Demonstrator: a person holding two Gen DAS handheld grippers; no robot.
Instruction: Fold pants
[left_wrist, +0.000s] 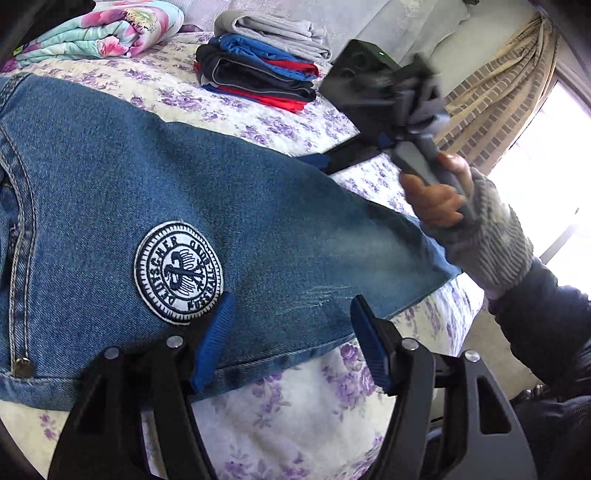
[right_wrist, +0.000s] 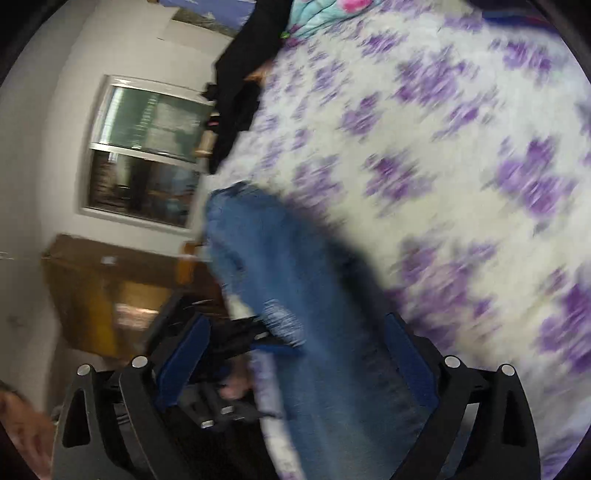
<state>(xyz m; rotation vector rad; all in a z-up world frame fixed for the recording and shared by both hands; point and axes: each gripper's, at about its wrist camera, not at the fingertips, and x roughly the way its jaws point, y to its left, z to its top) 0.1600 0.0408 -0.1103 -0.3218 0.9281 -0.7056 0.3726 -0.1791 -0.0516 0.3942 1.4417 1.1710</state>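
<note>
Blue jeans (left_wrist: 184, 184) with a round white embroidered patch (left_wrist: 179, 271) lie flat on the floral bedspread (left_wrist: 295, 406). My left gripper (left_wrist: 291, 306) hovers open over the near edge of the denim, its blue pads apart and not pressing the cloth. In the left wrist view a hand (left_wrist: 439, 199) in a grey knit cuff holds the right gripper near the far leg end, blurred. In the right wrist view the right gripper (right_wrist: 299, 325) stands wide open, with the jeans (right_wrist: 295, 266) running between its jaws but untouched by the pads. That view is motion-blurred.
A stack of folded clothes (left_wrist: 258, 74) and a rolled floral quilt (left_wrist: 99, 33) sit at the far side of the bed. A curtain (left_wrist: 498, 92) hangs at the right. Beyond the bed's edge are a window (right_wrist: 147, 155), a cardboard box (right_wrist: 103, 288) and a black garment (right_wrist: 240, 92).
</note>
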